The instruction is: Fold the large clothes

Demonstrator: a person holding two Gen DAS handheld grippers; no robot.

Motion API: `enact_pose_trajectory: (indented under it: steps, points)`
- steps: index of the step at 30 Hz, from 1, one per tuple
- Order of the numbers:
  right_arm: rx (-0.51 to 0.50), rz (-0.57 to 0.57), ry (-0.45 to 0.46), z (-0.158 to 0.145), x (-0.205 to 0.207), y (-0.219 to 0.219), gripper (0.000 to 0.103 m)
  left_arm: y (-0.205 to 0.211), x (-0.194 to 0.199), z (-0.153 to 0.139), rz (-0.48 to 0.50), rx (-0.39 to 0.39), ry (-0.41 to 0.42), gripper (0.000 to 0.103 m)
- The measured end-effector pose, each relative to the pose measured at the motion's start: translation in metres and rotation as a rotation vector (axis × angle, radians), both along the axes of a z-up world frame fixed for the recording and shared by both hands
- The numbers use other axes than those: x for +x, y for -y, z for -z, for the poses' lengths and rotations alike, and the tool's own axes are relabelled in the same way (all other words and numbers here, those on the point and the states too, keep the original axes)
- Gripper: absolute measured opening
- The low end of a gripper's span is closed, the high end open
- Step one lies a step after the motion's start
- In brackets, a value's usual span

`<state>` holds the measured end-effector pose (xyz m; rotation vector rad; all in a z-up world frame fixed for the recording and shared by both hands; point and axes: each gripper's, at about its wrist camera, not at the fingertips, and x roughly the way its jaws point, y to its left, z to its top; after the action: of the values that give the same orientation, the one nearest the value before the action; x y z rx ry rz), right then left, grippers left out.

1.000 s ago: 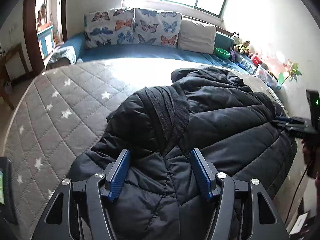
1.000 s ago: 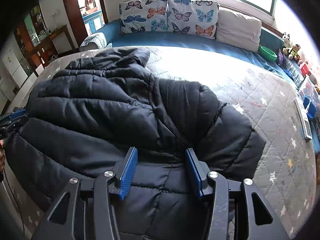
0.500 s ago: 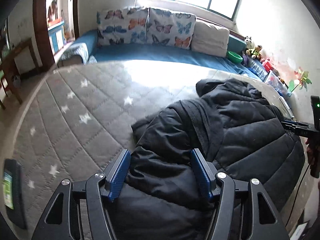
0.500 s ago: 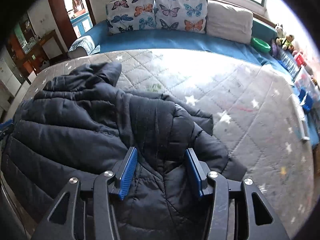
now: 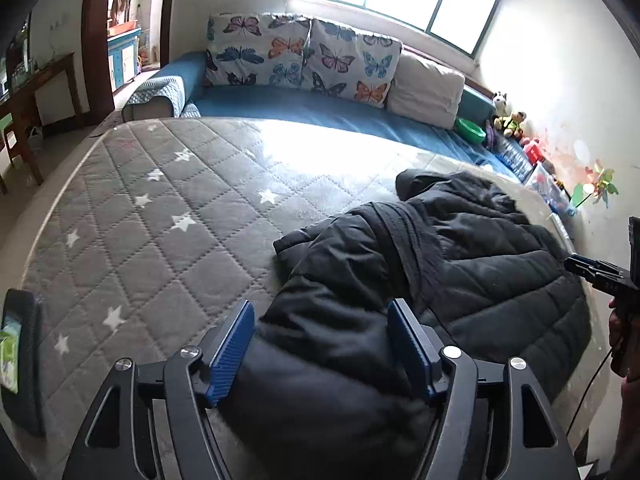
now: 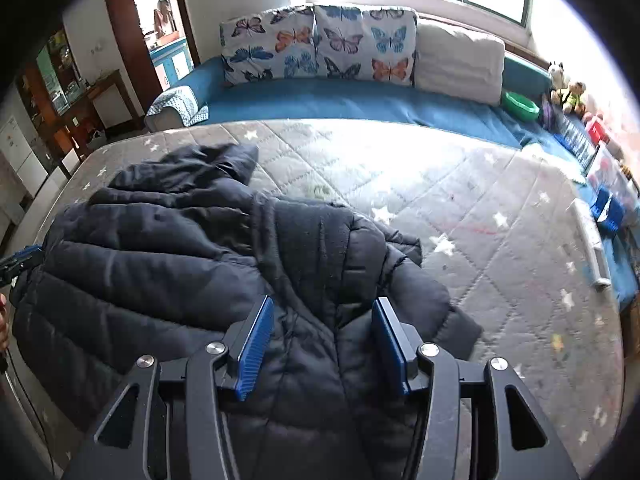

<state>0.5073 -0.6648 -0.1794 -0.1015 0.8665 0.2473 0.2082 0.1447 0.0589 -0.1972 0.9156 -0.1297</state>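
Since the earlier frames the jacket [image 5: 460, 280] has slid toward the right of my left view, baring more star-quilted mattress [image 5: 160, 216] on the left, and in the right view it now bunches in the lower left of the frame. Both sleeves lie folded in over the body, a cuff [image 6: 400, 240] poking out at centre. My left gripper [image 5: 322, 354] has just been opening; its jaws stand wide with a puffy fold between them, and its blue pads [image 5: 232, 350] seem to have let go. My right gripper [image 6: 322, 344] straddles the quilted hem at bottom centre, jaws half apart; I cannot tell whether it pinches. I judge the sleeve fold done and a lengthwise fold next.
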Motion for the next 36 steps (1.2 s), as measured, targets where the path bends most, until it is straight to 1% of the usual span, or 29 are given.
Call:
enact_pose_trajectory:
  steps: [1, 3, 6, 8, 12, 15, 17, 18, 20, 22, 25, 27, 29, 31, 35, 36]
  points:
    - [-0.017, -0.008, 0.027, -0.007, -0.008, -0.002, 0.056, -0.001, -0.007, -0.004, -0.004, 0.0, 0.009, 0.084]
    - [-0.018, -0.032, 0.043, -0.012, -0.018, -0.006, 0.056, -0.002, -0.021, -0.008, -0.009, -0.001, 0.016, 0.087]
    - [0.003, -0.128, 0.046, -0.018, -0.041, -0.023, 0.056, -0.002, -0.046, -0.01, -0.003, -0.005, 0.019, 0.088]
    - [-0.005, -0.203, 0.047, -0.017, -0.058, -0.043, 0.056, 0.001, -0.061, -0.008, 0.007, -0.002, 0.019, 0.088]
    - [-0.025, -0.339, 0.046, -0.008, -0.086, -0.084, 0.056, 0.009, -0.081, -0.001, 0.014, 0.026, 0.014, 0.088]
    - [-0.057, -0.395, 0.03, 0.004, -0.095, -0.109, 0.056, 0.009, -0.087, 0.007, 0.01, 0.024, 0.001, 0.088]
    - [-0.12, -0.393, 0.006, 0.022, -0.093, -0.12, 0.057, 0.007, -0.088, 0.014, 0.008, -0.004, -0.015, 0.088]
    - [-0.136, -0.389, 0.006, 0.031, -0.091, -0.123, 0.058, 0.005, -0.086, 0.016, 0.009, -0.012, -0.02, 0.088]
    - [-0.145, -0.385, 0.001, 0.038, -0.089, -0.123, 0.059, 0.003, -0.089, 0.02, 0.005, -0.036, -0.029, 0.088]
    - [-0.15, -0.383, -0.004, 0.033, -0.088, -0.123, 0.059, 0.0, -0.09, 0.018, 0.004, -0.078, -0.03, 0.088]
    - [-0.145, -0.374, -0.006, 0.018, -0.09, -0.123, 0.059, -0.008, -0.094, 0.021, -0.001, -0.175, -0.051, 0.089]
    - [-0.146, -0.388, 0.009, 0.01, -0.095, -0.126, 0.059, -0.011, -0.098, 0.025, -0.009, -0.21, -0.07, 0.092]
    - [-0.151, -0.42, 0.043, 0.003, -0.106, -0.133, 0.059, -0.015, -0.103, 0.031, -0.01, -0.253, -0.083, 0.093]
    - [-0.149, -0.473, 0.07, -0.004, -0.118, -0.145, 0.059, -0.019, -0.106, 0.039, -0.017, -0.297, -0.099, 0.096]
    - [-0.145, -0.588, 0.072, -0.004, -0.138, -0.174, 0.059, -0.019, -0.108, 0.049, -0.017, -0.343, -0.124, 0.096]
    - [-0.16, -0.643, 0.067, -0.003, -0.142, -0.182, 0.059, -0.016, -0.107, 0.05, -0.015, -0.362, -0.129, 0.096]
